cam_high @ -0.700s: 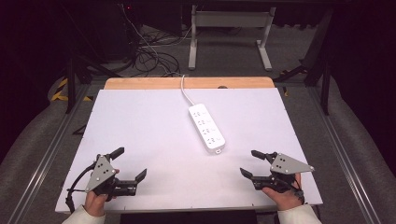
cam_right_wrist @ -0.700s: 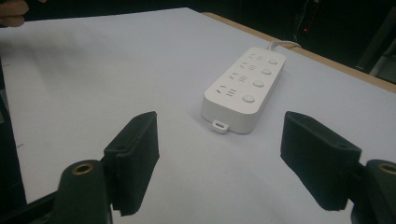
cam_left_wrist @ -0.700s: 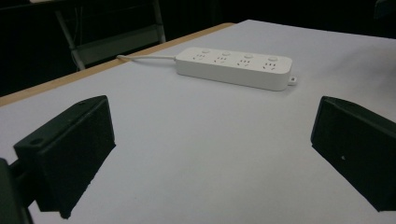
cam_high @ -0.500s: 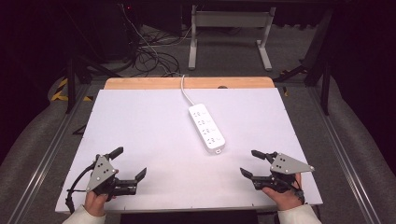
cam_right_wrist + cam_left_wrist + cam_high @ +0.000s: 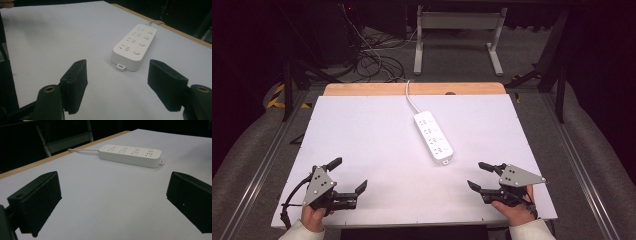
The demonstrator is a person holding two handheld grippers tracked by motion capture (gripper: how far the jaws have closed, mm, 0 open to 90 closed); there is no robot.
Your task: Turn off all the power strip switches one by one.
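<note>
- The strip (image 5: 433, 137) lies flat mid-table, a little right of centre; its long axis runs from far-left to near-right, cord (image 5: 410, 97) leaving at the far end
- My right gripper (image 5: 482, 176) rests at the near right edge, jaws spread, nothing between them; the strip's near end sits just ahead and to its left
- My left gripper (image 5: 348, 174) sits near left, jaws spread and empty, well apart from the strip; I judge the right the nearer

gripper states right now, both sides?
Left gripper: open, holding nothing, short of the power strip.
Right gripper: open, holding nothing, power strip ahead of it.
</note>
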